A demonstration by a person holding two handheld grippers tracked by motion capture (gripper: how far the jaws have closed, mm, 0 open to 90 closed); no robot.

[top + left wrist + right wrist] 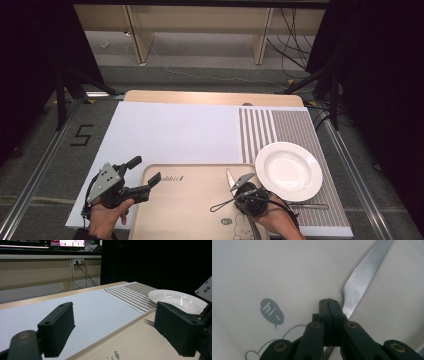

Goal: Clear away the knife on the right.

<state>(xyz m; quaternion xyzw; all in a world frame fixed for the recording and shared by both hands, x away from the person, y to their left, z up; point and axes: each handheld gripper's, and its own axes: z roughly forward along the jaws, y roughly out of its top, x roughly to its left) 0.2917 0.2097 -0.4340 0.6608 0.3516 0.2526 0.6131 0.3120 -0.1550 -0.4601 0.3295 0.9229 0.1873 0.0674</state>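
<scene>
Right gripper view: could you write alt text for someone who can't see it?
Two black jaws, shut tight together, grip a table knife whose blade runs up to the right over a beige tray. The tray bears a small grey speech bubble reading "hi~".

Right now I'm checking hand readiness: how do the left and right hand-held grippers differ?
The left hand-held gripper has its jaws wide apart with nothing between them; the right hand-held gripper has its jaws shut on the knife. The left sits at the tray edge; the right is over its middle. Both have black jaws.
</scene>
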